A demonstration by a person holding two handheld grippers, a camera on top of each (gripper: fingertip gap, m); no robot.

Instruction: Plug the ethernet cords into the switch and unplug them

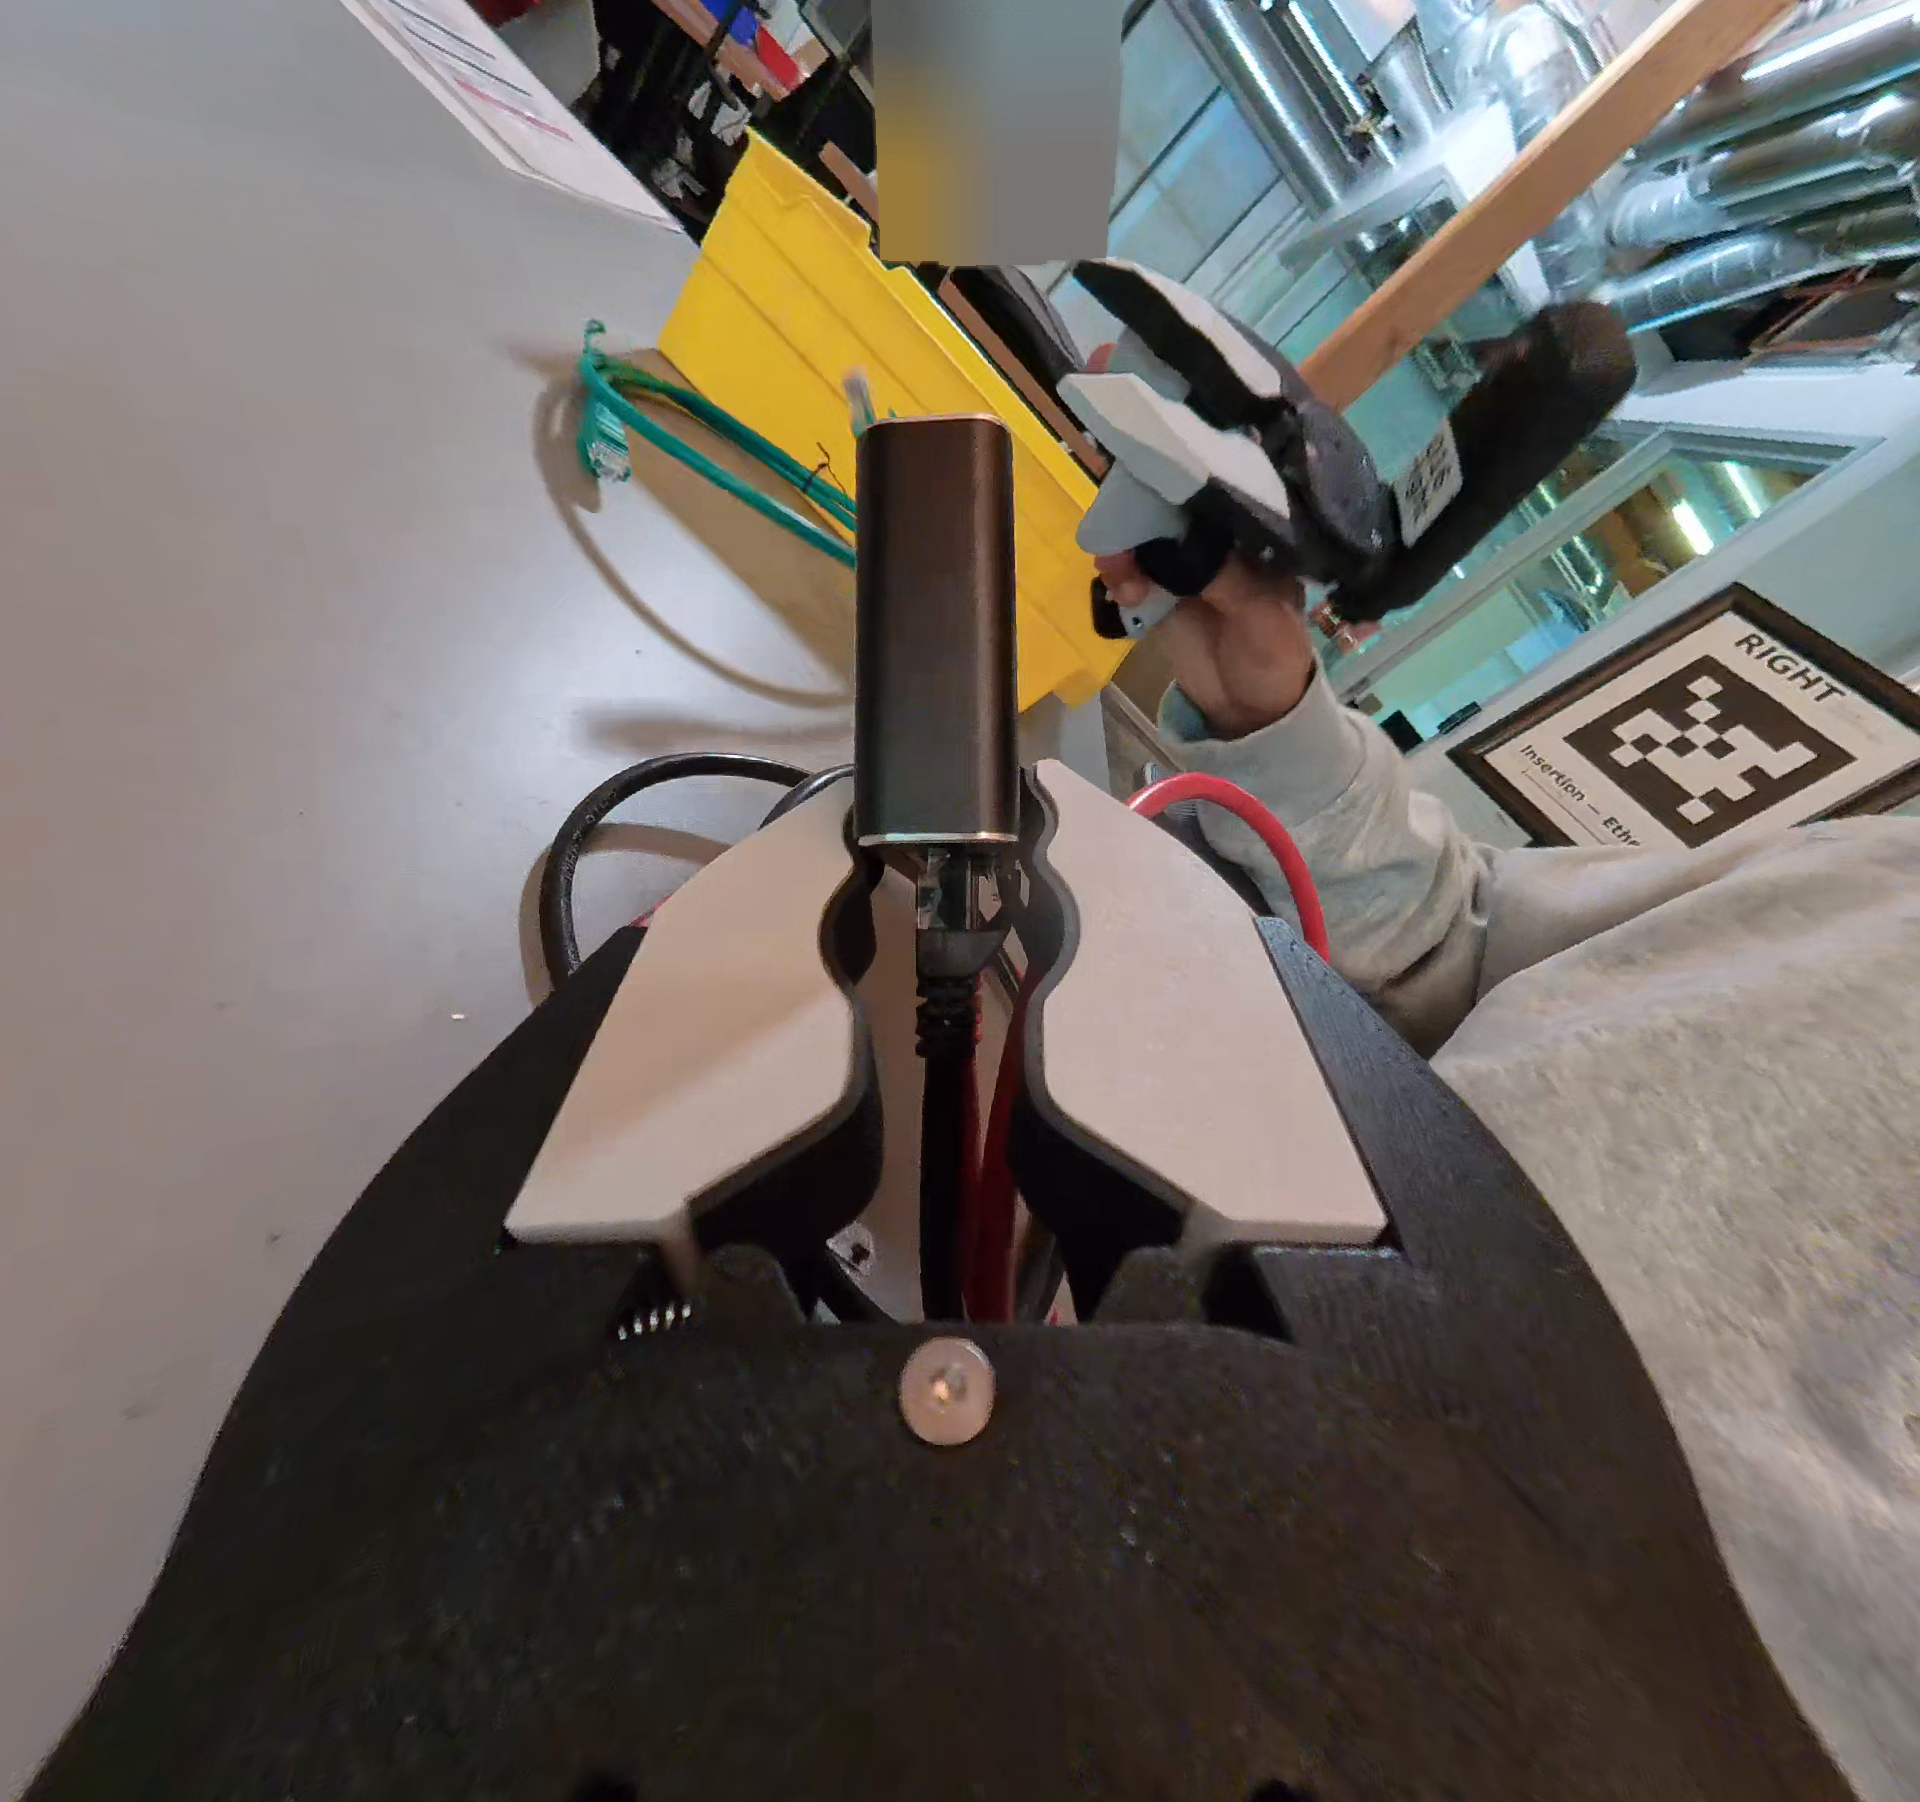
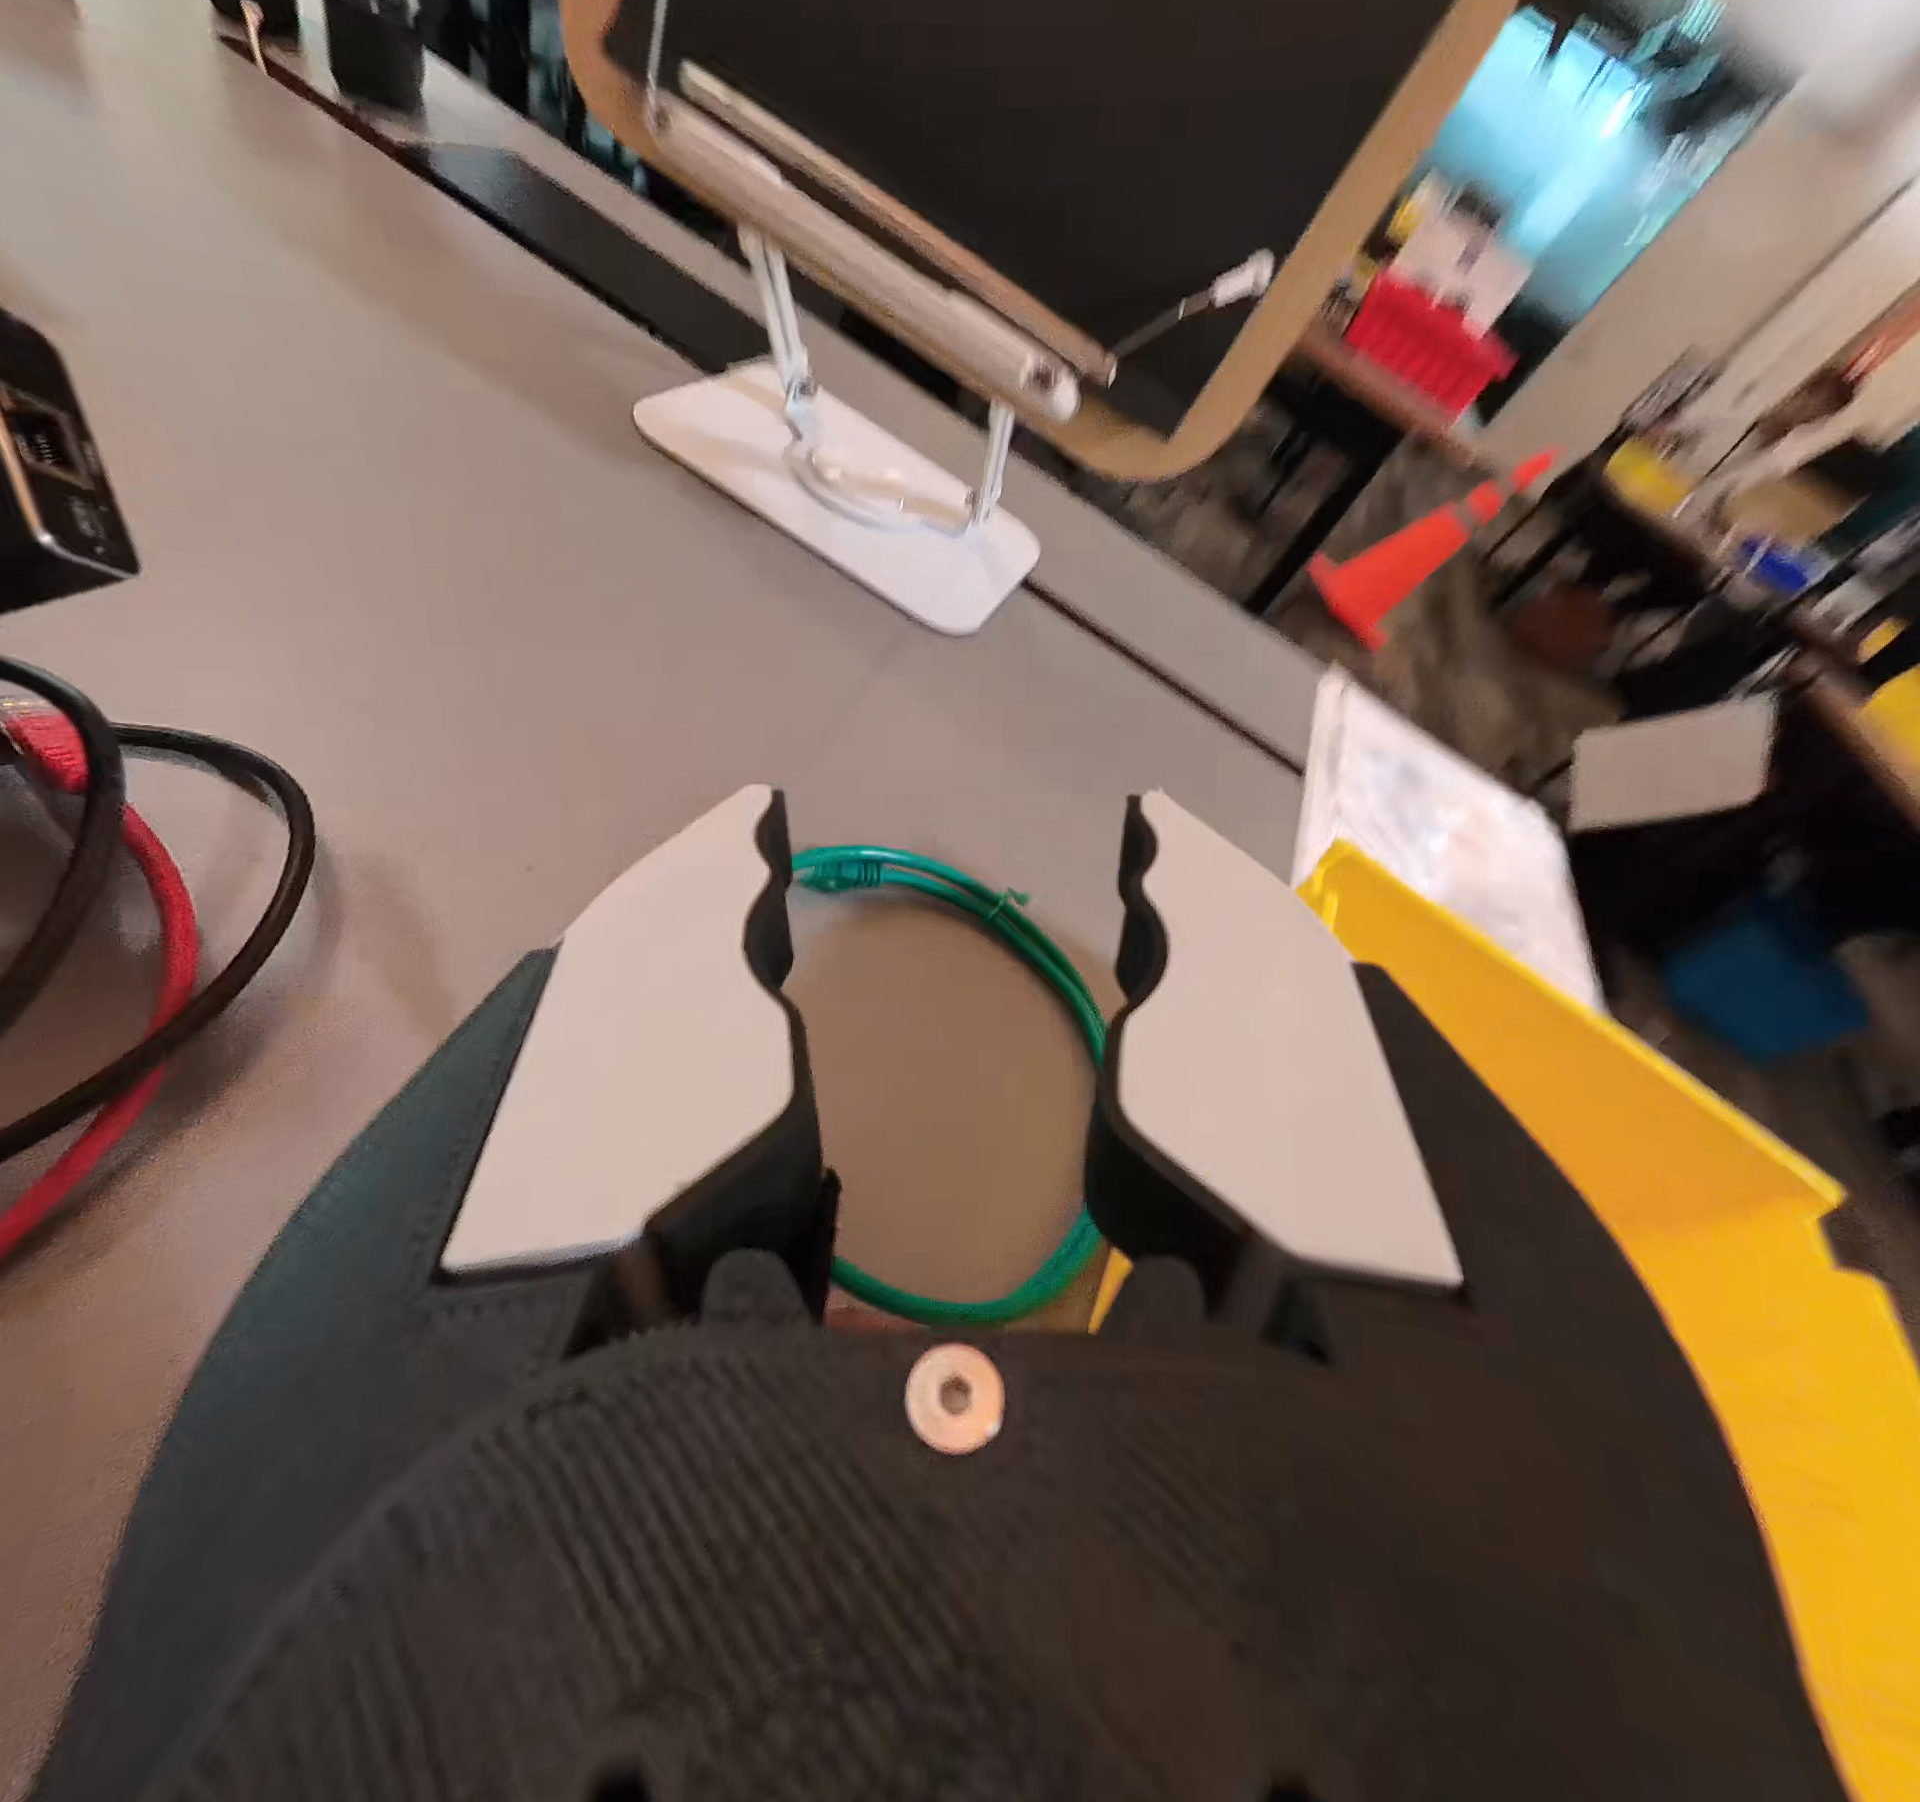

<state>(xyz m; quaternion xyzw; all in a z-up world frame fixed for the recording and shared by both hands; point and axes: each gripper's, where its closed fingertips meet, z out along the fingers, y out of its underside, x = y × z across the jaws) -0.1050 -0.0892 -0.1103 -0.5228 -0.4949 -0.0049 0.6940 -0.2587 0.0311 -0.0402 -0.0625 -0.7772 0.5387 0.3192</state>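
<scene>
My left gripper clamped the black switch, black cord plugged in. My right gripper hung wide open and empty above the green ethernet cord, coiled beside the yellow bin. Light, floppy cable, I reckoned; best pinched at its rigid plug.

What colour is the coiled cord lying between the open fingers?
Green; the coiled cord shows best in the right wrist view.

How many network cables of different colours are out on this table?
3. A coiled green cable below the open right gripper; a red cable and black cable looped at left. Others may be hidden.
</scene>
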